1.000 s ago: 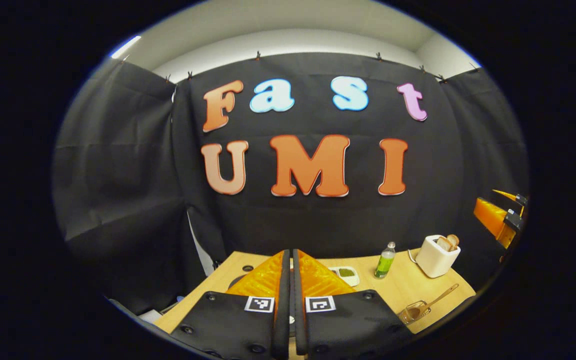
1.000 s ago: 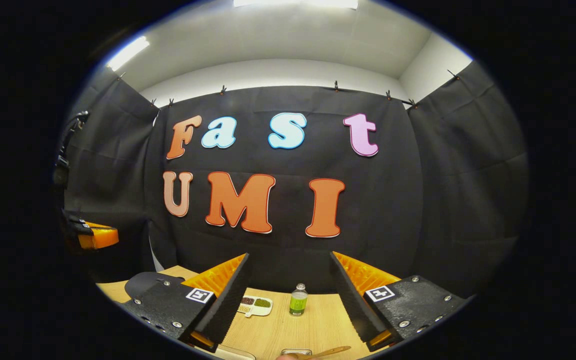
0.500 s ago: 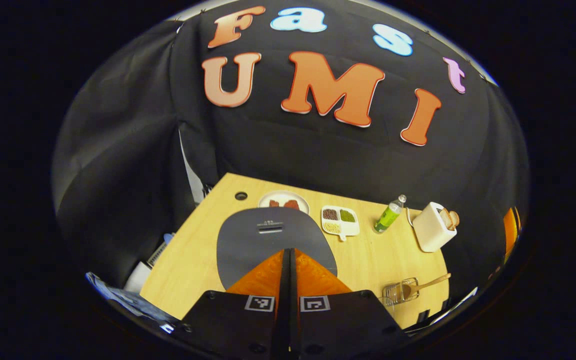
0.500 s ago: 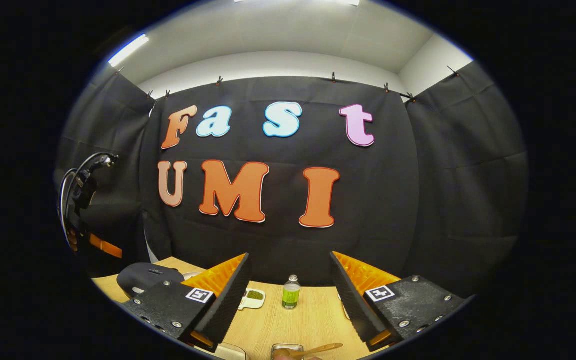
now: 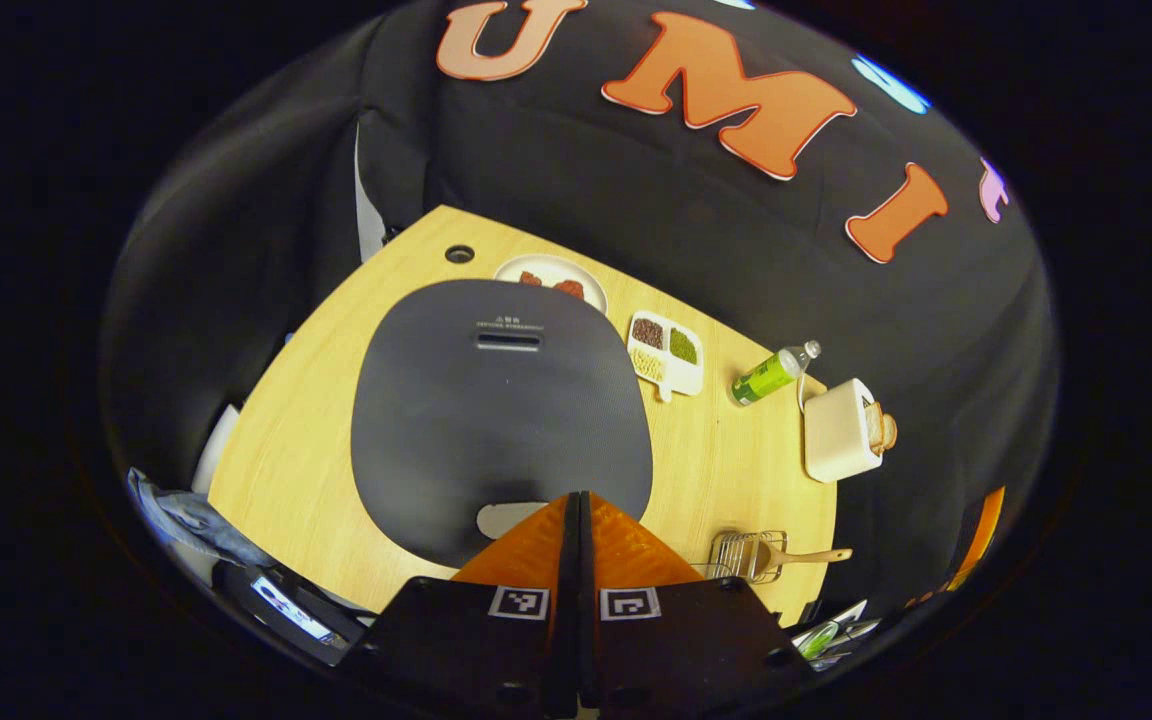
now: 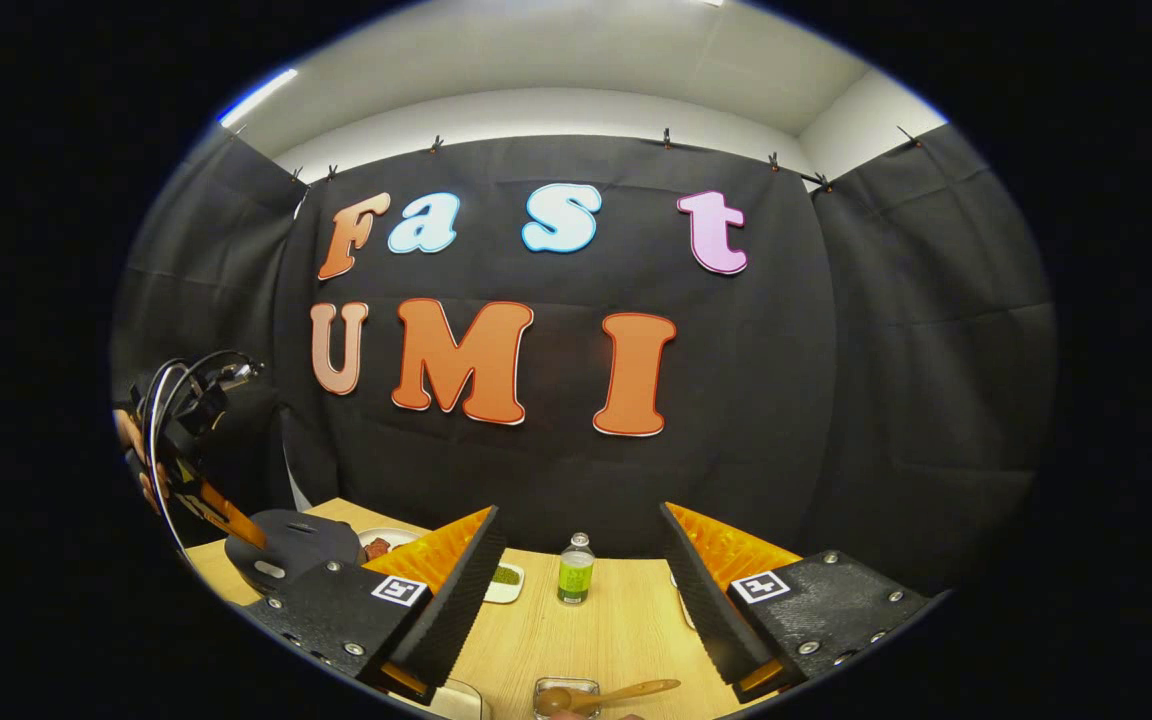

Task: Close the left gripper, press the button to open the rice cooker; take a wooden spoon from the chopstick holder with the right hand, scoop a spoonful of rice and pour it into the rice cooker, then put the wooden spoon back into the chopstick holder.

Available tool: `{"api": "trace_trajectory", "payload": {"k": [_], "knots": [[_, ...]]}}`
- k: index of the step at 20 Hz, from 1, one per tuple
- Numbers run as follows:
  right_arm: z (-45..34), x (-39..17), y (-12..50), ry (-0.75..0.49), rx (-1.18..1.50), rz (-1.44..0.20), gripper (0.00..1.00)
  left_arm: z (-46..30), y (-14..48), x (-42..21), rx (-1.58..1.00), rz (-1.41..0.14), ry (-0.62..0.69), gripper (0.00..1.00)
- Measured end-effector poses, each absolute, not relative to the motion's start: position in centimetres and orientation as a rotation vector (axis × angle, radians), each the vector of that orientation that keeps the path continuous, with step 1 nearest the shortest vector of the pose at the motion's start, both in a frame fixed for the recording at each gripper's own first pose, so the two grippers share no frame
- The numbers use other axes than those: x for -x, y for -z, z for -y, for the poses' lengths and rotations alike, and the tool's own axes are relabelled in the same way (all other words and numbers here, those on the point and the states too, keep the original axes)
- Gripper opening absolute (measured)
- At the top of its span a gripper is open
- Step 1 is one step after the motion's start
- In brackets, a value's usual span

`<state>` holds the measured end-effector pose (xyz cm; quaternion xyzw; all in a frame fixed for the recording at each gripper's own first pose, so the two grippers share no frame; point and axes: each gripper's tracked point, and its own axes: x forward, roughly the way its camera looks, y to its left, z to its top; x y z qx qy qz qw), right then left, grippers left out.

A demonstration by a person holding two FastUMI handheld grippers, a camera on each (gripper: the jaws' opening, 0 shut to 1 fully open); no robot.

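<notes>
In the left gripper view I look down on the dark grey rice cooker (image 5: 501,420), lid down. Its pale button (image 5: 508,519) sits at the lid's near edge. My left gripper (image 5: 576,497) is shut with nothing in it, tips just right of the button; I cannot tell whether they touch. The wooden spoon (image 5: 804,556) lies in the wire chopstick holder (image 5: 746,555) at the near right. In the right gripper view my right gripper (image 6: 581,512) is open above the table, with the spoon (image 6: 601,694) and holder (image 6: 566,690) below it. The cooker (image 6: 286,545) and left gripper (image 6: 201,490) stand far left.
A white divided dish of grains (image 5: 666,352), a plate with red food (image 5: 551,278), a green bottle (image 5: 766,372) and a white toaster (image 5: 841,432) stand behind and right of the cooker on the wooden table (image 5: 296,450). The bottle (image 6: 574,570) is straight ahead of the right gripper.
My left gripper has tipped downward and closed in over the cooker's front edge by the button, staying shut. The right gripper has tilted slightly down and stays open.
</notes>
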<state>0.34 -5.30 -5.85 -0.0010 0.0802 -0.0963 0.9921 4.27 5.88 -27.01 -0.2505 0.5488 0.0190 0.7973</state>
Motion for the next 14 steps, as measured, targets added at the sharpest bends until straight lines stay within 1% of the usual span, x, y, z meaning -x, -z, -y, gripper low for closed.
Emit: {"api": "trace_trajectory", "payload": {"k": [1, 2, 3, 5, 6, 7, 8, 9, 10, 11, 12, 14], "knots": [[5.3, -0.2, 6.1, 0.192, 0.0, -0.168, 0.95, -6.1, 28.1, -4.0, 0.543, -1.197, -0.052, 0.05], [5.3, -0.2, 6.3, 0.192, 0.0, -0.175, 0.97, -6.1, 28.9, -3.8, 0.546, -1.213, -0.067, 0.05], [5.2, -0.2, 6.5, 0.19, 0.0, -0.18, 0.95, -6.0, 29.4, -3.5, 0.553, -1.227, -0.074, 0.05], [5.3, -0.2, 6.8, 0.188, 0.01, -0.188, 0.95, -5.9, 30.6, -2.6, 0.542, -1.262, -0.089, 0.05], [5.3, -0.2, 6.9, 0.189, 0.016, -0.19, 0.97, -6.0, 31.0, -2.4, 0.528, -1.262, -0.092, 0.05], [5.4, -0.3, 7.0, 0.19, 0.02, -0.192, 0.97, -6.2, 31.2, -2.3, 0.515, -1.263, -0.101, 0.05], [5.3, -0.3, 7.3, 0.186, 0.021, -0.199, 0.95, -6.3, 31.2, -2.4, 0.507, -1.251, -0.102, 0.05], [5.2, -0.4, 7.3, 0.183, 0.024, -0.204, 0.95, -6.4, 31.1, -2.4, 0.492, -1.237, -0.107, 0.07], [5.2, -0.6, 7.4, 0.182, 0.027, -0.206, 0.95, -6.5, 31.2, -2.4, 0.483, -1.232, -0.108, 0.05], [5.0, -0.7, 7.6, 0.177, 0.029, -0.212, 0.97, -6.5, 31.4, -2.3, 0.482, -1.239, -0.108, 0.05], [4.8, -0.8, 7.8, 0.17, 0.032, -0.219, 0.95, -6.6, 30.9, -2.3, 0.487, -1.228, -0.115, 0.05], [4.5, -1.0, 7.9, 0.16, 0.039, -0.224, 0.95, -6.8, 31.4, -2.3, 0.484, -1.24, -0.146, 0.07]]}}
